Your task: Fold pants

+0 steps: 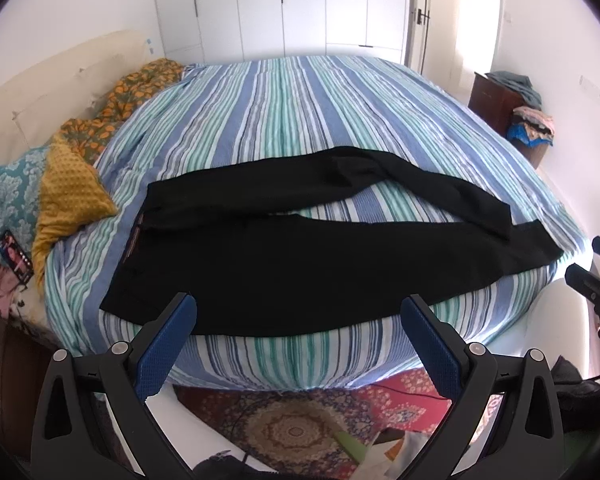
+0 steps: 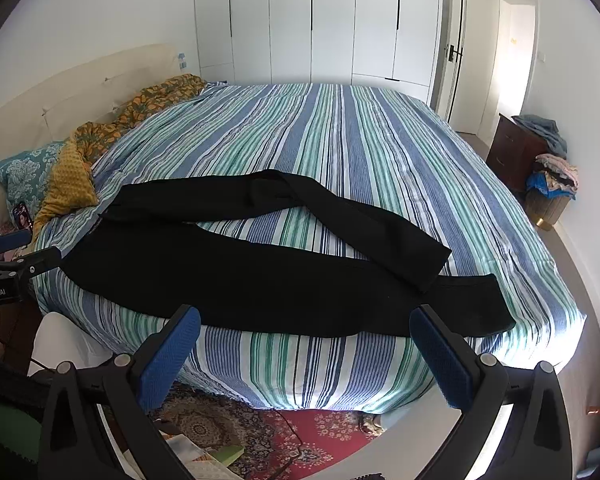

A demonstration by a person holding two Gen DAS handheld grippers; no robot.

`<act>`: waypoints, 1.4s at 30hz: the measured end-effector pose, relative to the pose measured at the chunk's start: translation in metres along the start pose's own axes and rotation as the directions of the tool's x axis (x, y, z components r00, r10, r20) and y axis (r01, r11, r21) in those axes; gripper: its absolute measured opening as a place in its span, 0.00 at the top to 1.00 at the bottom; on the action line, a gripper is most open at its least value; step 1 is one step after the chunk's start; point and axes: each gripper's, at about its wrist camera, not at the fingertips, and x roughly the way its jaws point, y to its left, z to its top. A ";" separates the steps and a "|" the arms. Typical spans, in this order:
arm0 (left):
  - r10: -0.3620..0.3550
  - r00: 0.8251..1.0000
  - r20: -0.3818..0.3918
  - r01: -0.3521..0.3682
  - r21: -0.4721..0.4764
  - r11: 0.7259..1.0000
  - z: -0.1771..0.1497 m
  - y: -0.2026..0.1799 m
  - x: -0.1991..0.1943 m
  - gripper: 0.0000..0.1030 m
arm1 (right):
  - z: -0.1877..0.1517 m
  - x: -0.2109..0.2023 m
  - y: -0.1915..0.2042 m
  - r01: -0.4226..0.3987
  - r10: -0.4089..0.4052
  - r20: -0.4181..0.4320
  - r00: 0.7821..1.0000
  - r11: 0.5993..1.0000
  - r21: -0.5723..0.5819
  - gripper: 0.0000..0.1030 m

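1. The black pants [image 1: 236, 264] lie spread on the striped bed [image 1: 300, 104], legs apart.
2. Left tool [image 1: 298, 322] and right tool [image 2: 305, 330] hover wide open, empty.
3. Folding seems unstarted; next likely means gripping one leg.

Left wrist view: off the bed's [image 1: 340, 120] near edge, angled down across it, toward the waistband end.
Right wrist view: same edge, toward the hems.
Shared: bed, black pants [image 2: 228, 276], wardrobe [image 2: 312, 20].

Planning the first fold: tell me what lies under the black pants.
The black pants lie spread on the striped bedspread, which shows between the two legs and all around. Whatever the fabric itself covers cannot be seen.
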 end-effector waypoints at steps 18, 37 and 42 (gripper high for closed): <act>-0.052 0.998 -0.028 0.050 -0.048 0.998 -0.001 0.005 0.000 0.01 | -0.002 -0.001 0.000 0.002 -0.002 0.005 1.000 1.000 0.018 0.00; -0.074 0.997 -0.009 0.073 -0.038 0.997 -0.001 0.001 -0.004 0.01 | -0.005 0.000 0.003 0.007 -0.007 -0.012 1.000 1.000 0.009 0.00; -0.082 0.997 0.007 0.082 -0.032 0.996 0.000 0.000 -0.006 0.01 | -0.005 0.000 0.003 0.005 -0.005 -0.015 1.000 1.000 0.013 0.00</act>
